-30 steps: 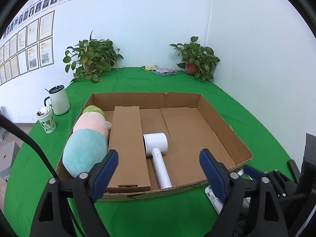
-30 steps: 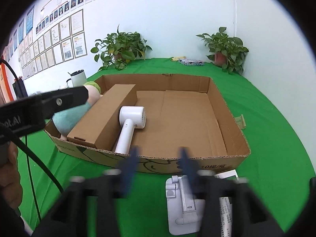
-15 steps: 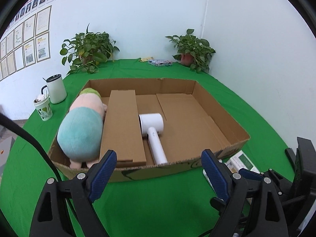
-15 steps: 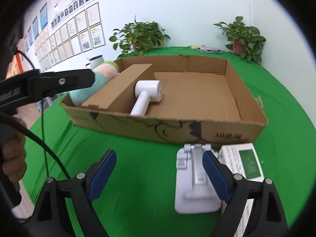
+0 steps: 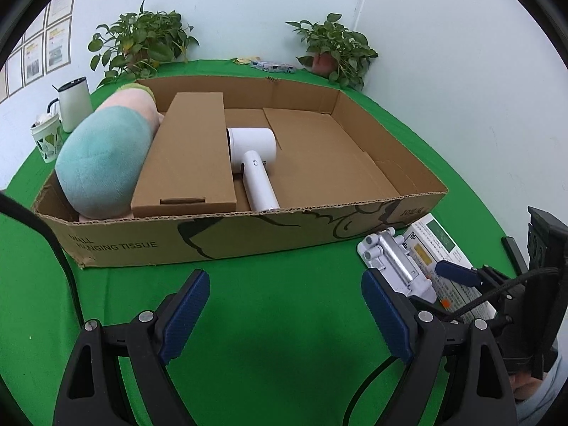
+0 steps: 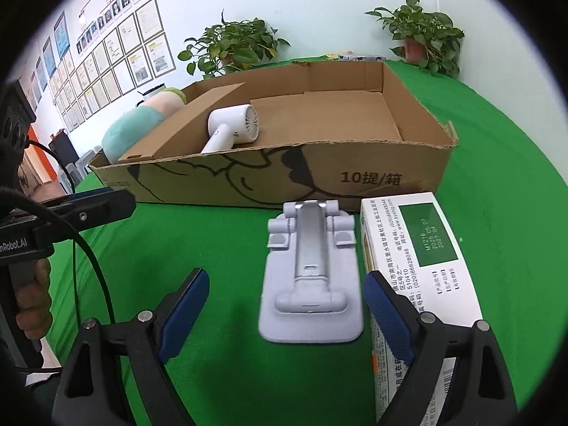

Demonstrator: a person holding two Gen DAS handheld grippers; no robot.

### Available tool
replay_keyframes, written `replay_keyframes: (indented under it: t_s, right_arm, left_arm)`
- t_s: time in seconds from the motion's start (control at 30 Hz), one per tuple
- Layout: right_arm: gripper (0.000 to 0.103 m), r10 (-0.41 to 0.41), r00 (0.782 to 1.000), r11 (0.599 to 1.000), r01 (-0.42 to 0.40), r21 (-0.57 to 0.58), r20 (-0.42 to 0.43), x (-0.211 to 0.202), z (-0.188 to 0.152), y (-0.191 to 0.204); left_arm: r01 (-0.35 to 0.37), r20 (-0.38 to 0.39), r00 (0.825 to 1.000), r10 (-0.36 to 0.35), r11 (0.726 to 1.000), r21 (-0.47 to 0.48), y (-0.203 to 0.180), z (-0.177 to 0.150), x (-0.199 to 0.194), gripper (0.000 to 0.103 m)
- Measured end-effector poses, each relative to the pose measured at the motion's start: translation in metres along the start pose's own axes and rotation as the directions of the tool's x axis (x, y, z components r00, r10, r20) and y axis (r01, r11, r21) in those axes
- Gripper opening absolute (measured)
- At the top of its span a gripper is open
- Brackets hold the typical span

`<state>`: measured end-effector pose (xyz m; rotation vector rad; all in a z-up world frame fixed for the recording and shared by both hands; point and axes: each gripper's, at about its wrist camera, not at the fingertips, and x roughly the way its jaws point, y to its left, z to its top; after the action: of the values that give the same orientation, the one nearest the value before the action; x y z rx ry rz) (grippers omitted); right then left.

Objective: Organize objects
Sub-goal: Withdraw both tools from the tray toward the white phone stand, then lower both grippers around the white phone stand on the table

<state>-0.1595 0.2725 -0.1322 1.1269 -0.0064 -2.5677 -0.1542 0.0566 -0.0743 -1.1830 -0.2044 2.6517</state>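
Note:
A shallow cardboard box [image 5: 248, 238] [image 6: 355, 177] on the green cloth holds a plush toy [image 5: 106, 156] [image 6: 131, 127], a long flat carton [image 5: 191, 156] and a white hair dryer [image 5: 254, 163] [image 6: 230, 131]. Outside its front wall lie a grey folding stand [image 6: 312, 277] [image 5: 394, 262] and a white medicine box [image 6: 419, 269] [image 5: 440, 245]. My right gripper [image 6: 284, 309] is open low over the cloth, the stand just ahead between its blue fingers. My left gripper [image 5: 284, 309] is open over bare cloth, left of the stand. Neither holds anything.
Two potted plants [image 5: 142, 46] [image 5: 333, 49] stand at the table's back by the wall. A white mug [image 5: 72, 103] and a patterned cup [image 5: 46, 138] sit at the left. A small packet [image 5: 271, 65] lies far back. A hand [image 6: 32, 305] grips the left tool.
Both grippers have come down and back toward the cloth in front of the box. The right gripper's jaws spread wider, and the stand and medicine box now fill its view.

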Motion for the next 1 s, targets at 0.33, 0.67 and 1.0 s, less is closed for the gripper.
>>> replay_keyframes:
  t_s: [0.33,0.67,1.0]
  right_arm:
    - [0.081,-0.065,0.995,0.992,0.056,-0.117,-0.077,0.020,0.003,0.019]
    - [0.043,-0.096,0.993,0.981,0.083,-0.178,-0.066,0.015,-0.004,0.026]
    - [0.089,0.070,0.992,0.986,-0.084,-0.145,-0.104,-0.018,-0.032,0.050]
  left_arm:
    - [0.020,-0.014,1.000,-0.020,0.999,-0.026,0.007,-0.004,0.012,0.087]
    - [0.154,-0.012,0.988,-0.156,0.981,-0.116,0.035,0.012,-0.007,0.087]
    - [0.408,-0.173,0.872,-0.459,0.875,-0.262,0.024,0.011,0.033,0.087]
